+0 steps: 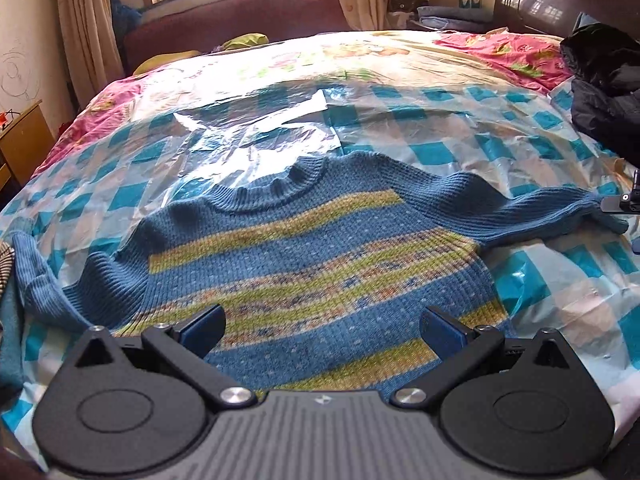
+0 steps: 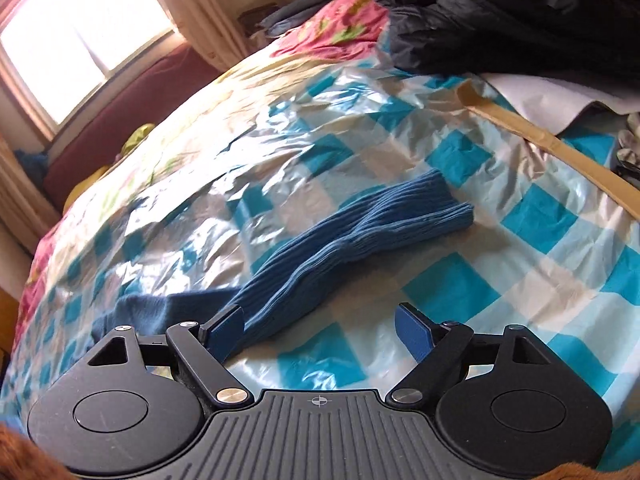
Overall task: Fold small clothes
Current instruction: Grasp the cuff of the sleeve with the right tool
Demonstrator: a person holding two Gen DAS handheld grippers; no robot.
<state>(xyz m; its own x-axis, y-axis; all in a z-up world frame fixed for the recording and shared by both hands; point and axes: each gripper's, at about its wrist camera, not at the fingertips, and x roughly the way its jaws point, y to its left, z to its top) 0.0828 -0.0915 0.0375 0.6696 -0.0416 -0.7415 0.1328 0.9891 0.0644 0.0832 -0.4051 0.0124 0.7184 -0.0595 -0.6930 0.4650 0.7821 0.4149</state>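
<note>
Two identical handheld tools are seen. The left gripper (image 1: 322, 330) and the right gripper (image 2: 320, 330) are each built on a grey ribbed body marked with a small central emblem. Black rounded housings with circular recesses and triangular cut-outs are set at both sides. Black link arms are fastened with silver screws, and blue pads (image 1: 204, 330) are fitted to the fingers.

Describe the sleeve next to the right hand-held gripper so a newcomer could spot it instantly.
On the bed's blue-and-white checked plastic sheet lies a striped knit sweater, spread flat. Its sleeve stretches out toward the dark jacket. It is plain blue ribbed knit, without the body's yellow-green bands.
</note>
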